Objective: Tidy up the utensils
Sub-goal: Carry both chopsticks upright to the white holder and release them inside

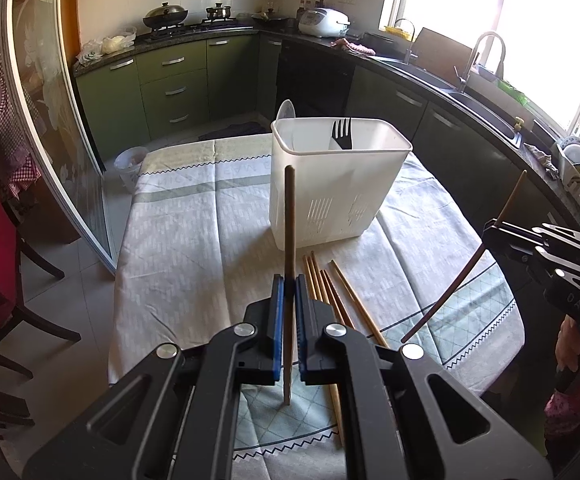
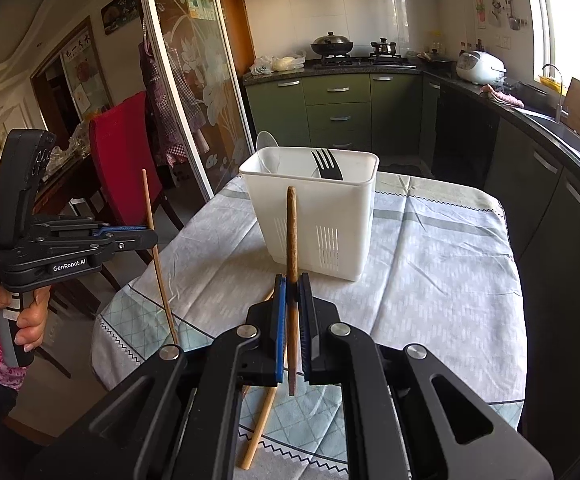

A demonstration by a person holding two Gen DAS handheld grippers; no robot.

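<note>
Holder: ahead of both grippers, opening up
Left gripper: clamps upright chopstick
Right gripper: clamps darker chopstick; equally near

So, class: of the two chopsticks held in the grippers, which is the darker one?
The chopstick in the right gripper: its chopstick is dark brown, while the left gripper's chopstick is paler tan.

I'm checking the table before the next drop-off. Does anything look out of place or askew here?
Yes: several chopsticks lie loose and fanned out on the tablecloth in front of the white holder rather than inside it. The holder stands upright with a black fork in it. Nothing looks spilled or broken.
</note>
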